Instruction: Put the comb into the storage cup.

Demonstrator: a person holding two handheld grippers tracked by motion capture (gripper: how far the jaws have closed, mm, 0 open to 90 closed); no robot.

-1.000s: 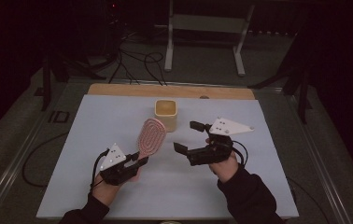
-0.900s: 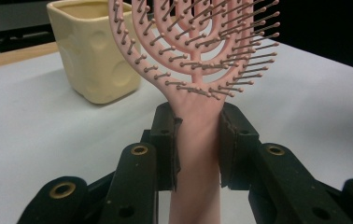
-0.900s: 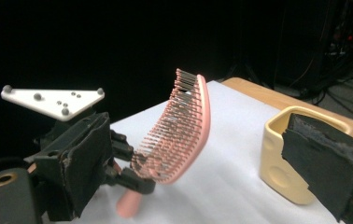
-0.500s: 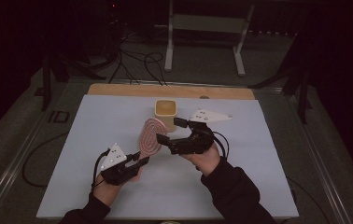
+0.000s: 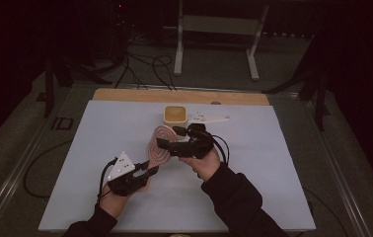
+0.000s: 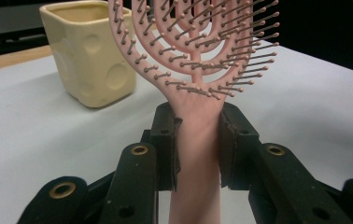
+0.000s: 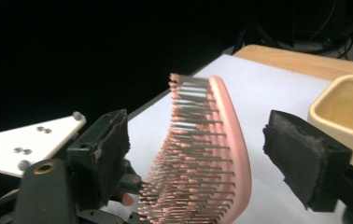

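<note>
So the left gripper (image 6: 197, 140) has its two black jaws clamped tight on the handle of a pink vented hairbrush (image 6: 198, 60), pads pressing both sides of the handle just below where the head fans out. In the high view that same left gripper (image 5: 145, 174) sits near the front-left of the table, with the brush (image 5: 160, 145) angling up and away from it toward the middle, the head raised off the surface. The right gripper (image 7: 195, 154) is over by the brush head: its jaws have just been closing in, but they're apart for now, one pad on the bristle side and the other on the smooth back, with a visible gap to each, so the head is between them without being pinched. In the high view the right gripper (image 5: 170, 141) points left at the brush head from the centre of the table. Just behind the brush stands a cream square cup (image 5: 175, 114) with round dimples on its sides, open top up, close to the far wooden edge of the white table (image 5: 273, 163).
</note>
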